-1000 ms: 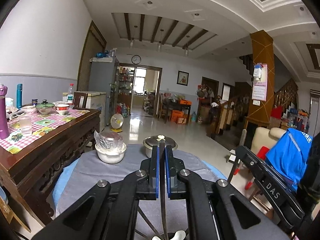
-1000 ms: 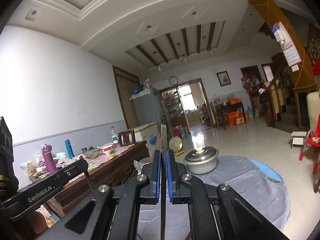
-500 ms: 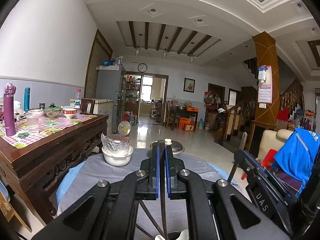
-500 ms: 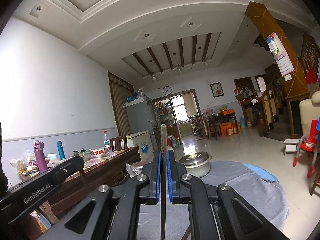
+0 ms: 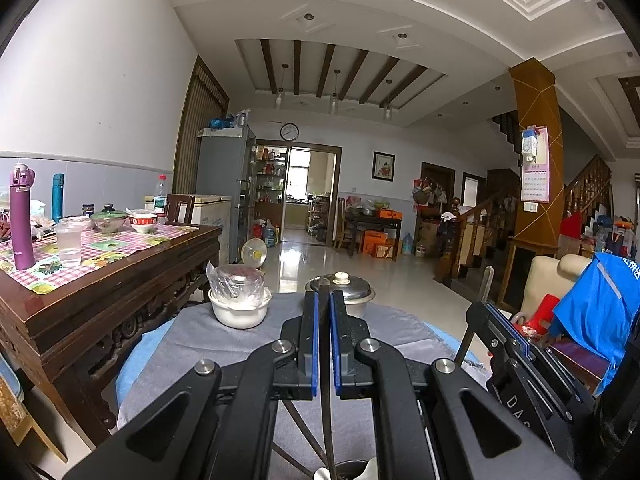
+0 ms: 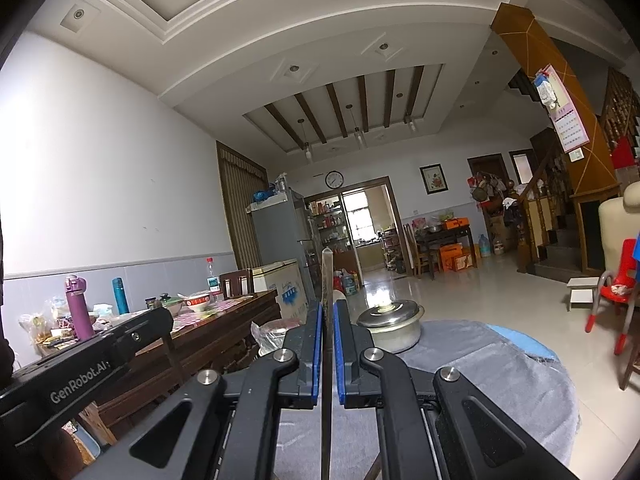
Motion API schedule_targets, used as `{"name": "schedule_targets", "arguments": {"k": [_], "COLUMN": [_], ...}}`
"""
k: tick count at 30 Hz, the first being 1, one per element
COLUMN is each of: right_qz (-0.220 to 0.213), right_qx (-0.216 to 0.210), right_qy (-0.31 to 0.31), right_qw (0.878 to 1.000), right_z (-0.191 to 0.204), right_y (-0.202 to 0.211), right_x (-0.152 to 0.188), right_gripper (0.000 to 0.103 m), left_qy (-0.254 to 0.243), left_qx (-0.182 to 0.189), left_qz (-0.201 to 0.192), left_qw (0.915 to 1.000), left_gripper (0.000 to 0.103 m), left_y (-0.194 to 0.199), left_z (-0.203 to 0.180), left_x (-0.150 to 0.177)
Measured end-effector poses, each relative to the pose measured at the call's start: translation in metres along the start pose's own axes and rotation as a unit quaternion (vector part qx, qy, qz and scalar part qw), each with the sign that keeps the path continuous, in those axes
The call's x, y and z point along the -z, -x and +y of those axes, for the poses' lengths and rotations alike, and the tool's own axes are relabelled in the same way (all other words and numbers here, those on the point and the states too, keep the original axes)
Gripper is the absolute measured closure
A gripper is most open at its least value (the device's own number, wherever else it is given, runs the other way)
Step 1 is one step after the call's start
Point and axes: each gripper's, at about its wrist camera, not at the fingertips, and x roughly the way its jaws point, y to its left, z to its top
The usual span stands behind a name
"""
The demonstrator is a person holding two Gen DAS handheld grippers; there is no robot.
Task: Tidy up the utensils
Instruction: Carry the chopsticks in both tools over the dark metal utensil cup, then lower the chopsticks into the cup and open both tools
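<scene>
You have each utensil pinched upright between closed jaws, left gripper [image 5: 324, 308] on a thin handle [image 5: 327, 420], right gripper [image 6: 327, 320] on a flat one [image 6: 327, 280], both held above the grey cloth [image 6: 480, 364] near the lidded pot [image 6: 390, 326], clear for sorting.

White walls; beamed ceiling [image 5: 340, 68]; glossy tile floor [image 6: 500, 292]; carved wooden table [image 5: 100, 280]; wall clock [image 6: 334, 179].

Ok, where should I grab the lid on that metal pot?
Pinch the small pale knob at the centre of the lid, coming straight down from above. It stands proud and narrow; the dome is wide, smooth and shallow.
</scene>
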Motion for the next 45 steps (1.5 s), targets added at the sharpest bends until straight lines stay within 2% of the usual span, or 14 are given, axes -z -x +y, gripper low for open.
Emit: {"name": "schedule_targets", "arguments": {"k": [34,45], "right_qz": [0.034,0.042], "right_qx": [0.006,0.003], "right_qy": [-0.002,0.000], "right_qw": [0.999,0.999], "right_z": [0.006,0.009], "right_y": [-0.029,-0.030], "right_x": [0.007,0.011], "right_gripper": [0.096,0.096], "left_qy": [0.035,0.029], "left_qx": [0.004,0.002], "left_qz": [0.028,0.039], "left_qw": [0.9990,0.9988], "left_gripper": [0.097,0.097], "left_y": [-0.019,-0.024], "left_z": [0.012,0.007], "left_x": [0.024,0.030]}}
